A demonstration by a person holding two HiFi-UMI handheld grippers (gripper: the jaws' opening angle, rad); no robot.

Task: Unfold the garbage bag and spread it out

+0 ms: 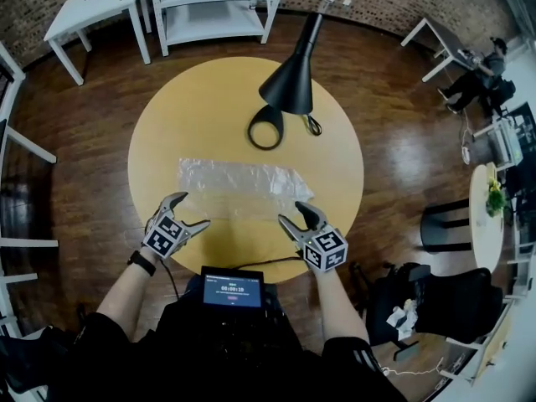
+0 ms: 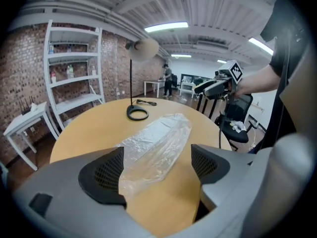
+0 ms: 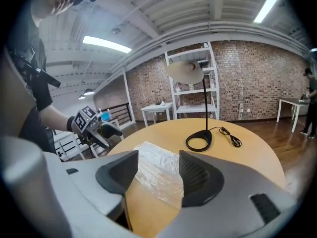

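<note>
A clear plastic garbage bag [image 1: 243, 187] lies flat and crinkled across the round wooden table [image 1: 167, 124], its long side running left to right. My left gripper [image 1: 194, 209] hovers open over the bag's near left corner; in the left gripper view the bag [image 2: 156, 145] stretches away between the wide jaws [image 2: 157, 167], untouched. My right gripper [image 1: 291, 213] hangs open by the near right corner. The right gripper view shows the bag [image 3: 158, 170] beyond the empty jaws [image 3: 156, 175] and the left gripper [image 3: 91, 125] across from it. Neither gripper holds anything.
A black desk lamp [image 1: 289, 82] stands on the table behind the bag, its ring base [image 1: 266, 128] and cord close to the bag's far edge. A small screen [image 1: 232, 287] sits at my chest. White shelves [image 1: 213, 7], white side tables and a black chair [image 1: 444, 224] surround the table.
</note>
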